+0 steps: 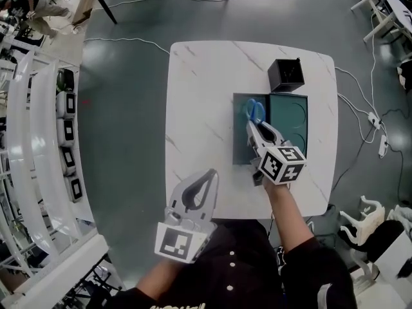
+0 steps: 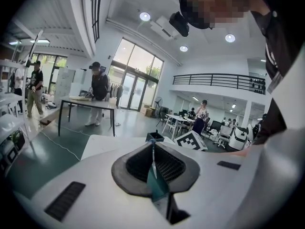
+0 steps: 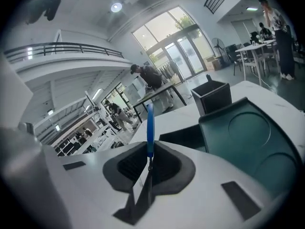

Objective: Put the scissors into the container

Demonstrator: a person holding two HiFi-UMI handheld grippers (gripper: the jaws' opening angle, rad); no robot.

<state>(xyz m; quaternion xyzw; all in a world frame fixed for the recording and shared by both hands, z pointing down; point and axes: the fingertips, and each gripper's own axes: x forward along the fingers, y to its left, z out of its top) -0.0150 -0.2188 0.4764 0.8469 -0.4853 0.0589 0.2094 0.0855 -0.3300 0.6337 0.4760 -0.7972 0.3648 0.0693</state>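
The left gripper (image 1: 211, 172) hangs over the table's (image 1: 199, 95) near edge, jaws pressed together on nothing. Right of it, the right gripper (image 1: 252, 127) clamps the scissors (image 1: 256, 111), whose blue handles poke out ahead over the teal tray's (image 1: 290, 118) left compartment. The black container (image 1: 285, 74) stands near the far right corner, just beyond the tray.

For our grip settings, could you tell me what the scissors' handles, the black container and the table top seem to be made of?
Scissors, held in the right gripper: the handles look like smooth blue plastic, uniform in colour. Black container: probably matte plastic, with thin straight walls and no shine. Table: white marble-look top with grey veins, possibly laminate.
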